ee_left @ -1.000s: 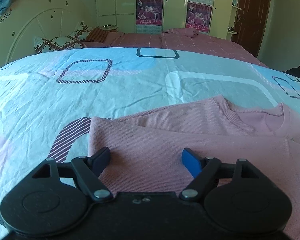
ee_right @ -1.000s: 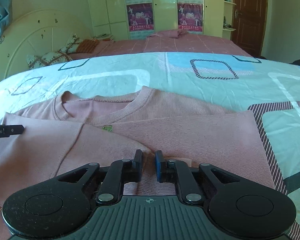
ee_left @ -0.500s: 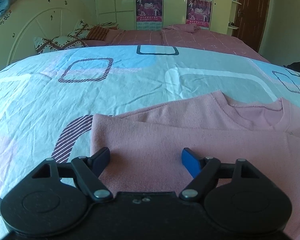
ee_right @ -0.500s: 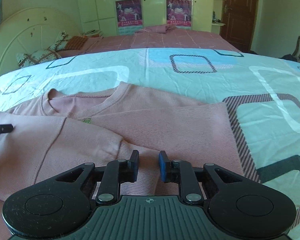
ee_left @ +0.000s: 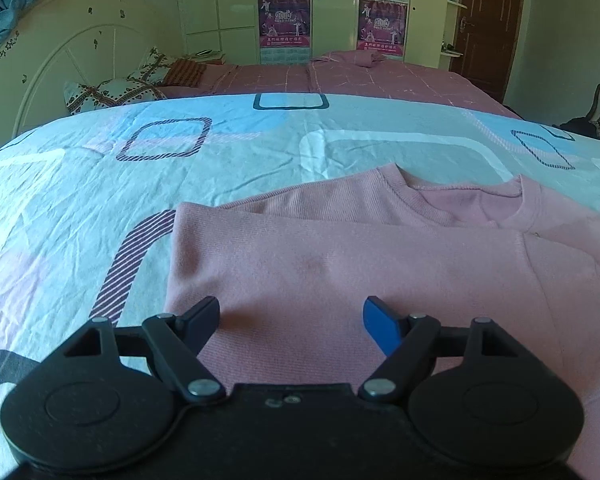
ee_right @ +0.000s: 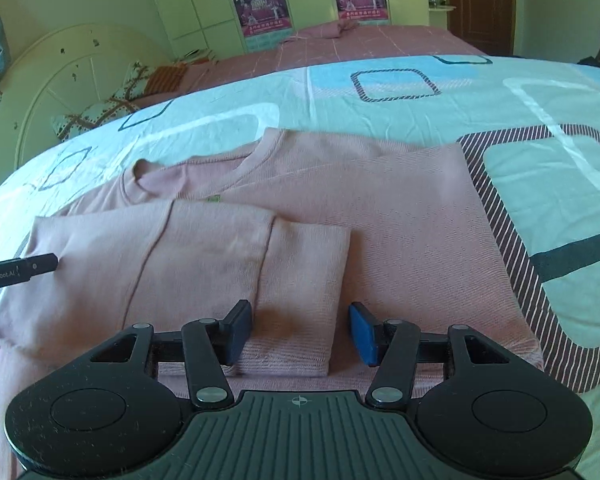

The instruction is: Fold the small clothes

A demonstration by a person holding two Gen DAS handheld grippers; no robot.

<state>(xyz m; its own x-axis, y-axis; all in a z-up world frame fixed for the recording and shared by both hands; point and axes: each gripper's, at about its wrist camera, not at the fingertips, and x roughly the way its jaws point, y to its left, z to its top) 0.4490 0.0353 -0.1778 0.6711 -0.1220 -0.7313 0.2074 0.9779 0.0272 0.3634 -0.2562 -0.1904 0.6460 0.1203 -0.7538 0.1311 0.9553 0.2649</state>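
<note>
Bedspread [ee_right: 440, 92]: pink sweater [ee_right: 400, 216] flat, collar pointing away; both hand-held grippers open, empty.

the right tongs [ee_right: 300, 330], just opening, hovered over the folded sleeve [ee_right: 300, 280] of the pink sweater [ee_right: 400, 208] on the bed [ee_right: 420, 92].

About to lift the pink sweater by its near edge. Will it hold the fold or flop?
The pink sweater is soft ribbed knit lying limp on the bedsheet, so it will likely sag from a single pinch. The folded-in sleeve lies loose on top and may slide open. It looks light and not slippery.
</note>
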